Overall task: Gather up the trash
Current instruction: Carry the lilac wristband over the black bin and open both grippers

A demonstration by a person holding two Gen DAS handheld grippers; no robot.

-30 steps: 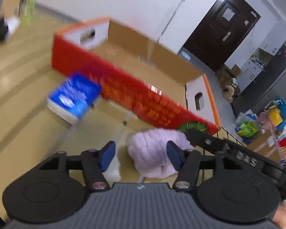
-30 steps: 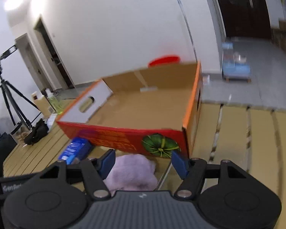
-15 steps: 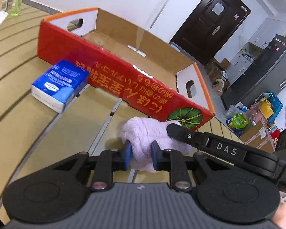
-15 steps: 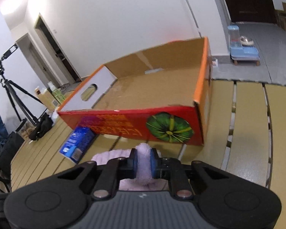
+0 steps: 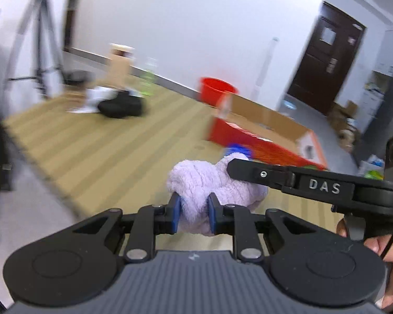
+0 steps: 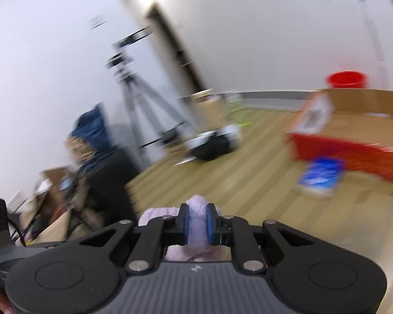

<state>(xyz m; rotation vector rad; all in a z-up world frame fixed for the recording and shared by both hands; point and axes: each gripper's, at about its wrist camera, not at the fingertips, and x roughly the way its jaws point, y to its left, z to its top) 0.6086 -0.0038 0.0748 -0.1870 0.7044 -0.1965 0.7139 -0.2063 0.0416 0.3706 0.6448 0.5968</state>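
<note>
A fluffy lilac cloth (image 5: pixel 212 183) hangs in the air between both grippers. My left gripper (image 5: pixel 194 213) is shut on its near edge. My right gripper (image 6: pixel 198 222) is shut on another fold of the lilac cloth (image 6: pixel 196 219); its finger shows in the left wrist view (image 5: pixel 262 174). The red and orange cardboard box (image 5: pixel 264 133) lies open on the slatted wooden table (image 5: pixel 104 146) to the right, also in the right wrist view (image 6: pixel 353 130). A blue tissue pack (image 6: pixel 321 174) lies in front of the box.
A red bucket (image 5: pixel 216 89) stands behind the box. A tripod (image 6: pixel 141 99), a black bag (image 5: pixel 120 107), a cardboard carton (image 5: pixel 119 65) and a green bottle (image 5: pixel 149 76) are at the table's far end. The table's left edge (image 5: pixel 39 172) drops to the floor.
Both grippers closed on the lilac cloth, lifted it off the table and swung left, away from the box. The views are now motion-blurred.
</note>
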